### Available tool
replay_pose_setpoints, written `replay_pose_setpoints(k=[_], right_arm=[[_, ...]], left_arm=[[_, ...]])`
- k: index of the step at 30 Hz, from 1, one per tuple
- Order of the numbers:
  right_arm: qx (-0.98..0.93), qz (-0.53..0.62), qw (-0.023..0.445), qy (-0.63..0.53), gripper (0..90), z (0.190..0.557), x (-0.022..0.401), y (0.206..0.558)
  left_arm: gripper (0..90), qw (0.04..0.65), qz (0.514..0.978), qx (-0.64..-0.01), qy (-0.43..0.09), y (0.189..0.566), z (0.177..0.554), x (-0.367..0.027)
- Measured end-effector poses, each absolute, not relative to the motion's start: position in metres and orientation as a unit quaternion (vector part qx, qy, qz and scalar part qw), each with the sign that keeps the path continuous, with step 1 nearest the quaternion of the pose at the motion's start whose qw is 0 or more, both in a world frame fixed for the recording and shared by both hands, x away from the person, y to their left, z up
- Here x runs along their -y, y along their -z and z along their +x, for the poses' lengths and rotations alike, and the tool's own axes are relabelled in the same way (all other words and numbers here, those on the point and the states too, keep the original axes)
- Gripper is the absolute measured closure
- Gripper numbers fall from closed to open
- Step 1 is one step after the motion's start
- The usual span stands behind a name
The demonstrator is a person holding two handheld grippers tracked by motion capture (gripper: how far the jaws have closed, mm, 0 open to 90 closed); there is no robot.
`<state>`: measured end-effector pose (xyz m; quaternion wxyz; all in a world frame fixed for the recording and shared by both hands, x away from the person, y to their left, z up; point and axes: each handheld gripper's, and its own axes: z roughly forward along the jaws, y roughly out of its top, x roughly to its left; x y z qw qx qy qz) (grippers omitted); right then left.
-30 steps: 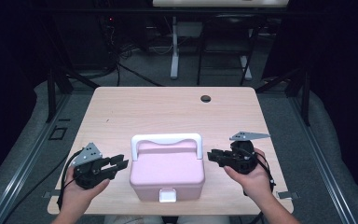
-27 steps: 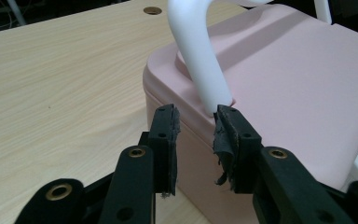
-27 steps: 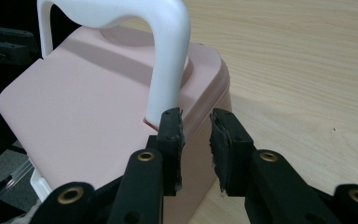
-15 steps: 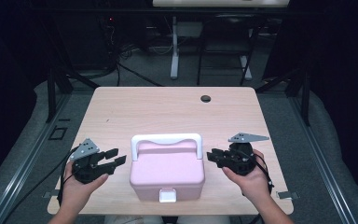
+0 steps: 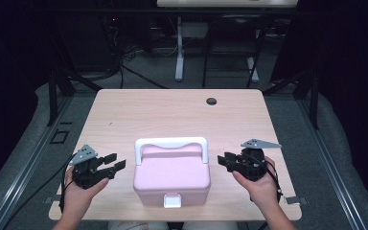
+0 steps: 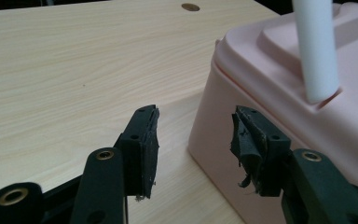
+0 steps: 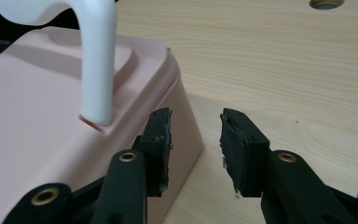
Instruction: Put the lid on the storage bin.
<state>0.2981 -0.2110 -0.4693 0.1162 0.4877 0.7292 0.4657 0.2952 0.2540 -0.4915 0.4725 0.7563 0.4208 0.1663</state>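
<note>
The box (image 5: pixel 171 178) at lower centre looks like smooth matt pink plastic, with a glossier white plastic handle (image 5: pixel 170 143) and white plastic clasp (image 5: pixel 171 201). The table (image 5: pixel 172 112) has a pale wood-grain top, matt and smooth. In the left gripper view, the black pads (image 6: pixel 147 144) look like worn, frayed rubber on matt black plastic arms with brass-coloured rivets.

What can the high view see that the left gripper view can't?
High view alone: the small white latch on the front of the pink plastic box, the person's two hands, and the right claw beside the box. Left gripper view alone: the worn, frayed black pads of the left claw, whose jaws have just been opening with nothing between them. Both share: the box, its white arched handle, the light wooden table and the round hole near its far edge.
</note>
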Motion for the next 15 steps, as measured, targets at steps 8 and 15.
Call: replay_pose_setpoints(k=[8,15], right_arm=[[-0.722,0.498,0.144,-0.458,58.2,0.294,0.22,0.486],[-0.707,0.507,0.156,-0.468,56.6,0.291,0.227,0.493]], left_arm=[[48.8,0.458,0.762,-0.425,-0.169,0.507,0.296,-0.256],[48.2,0.451,0.765,-0.425,-0.176,0.515,0.299,-0.257]])
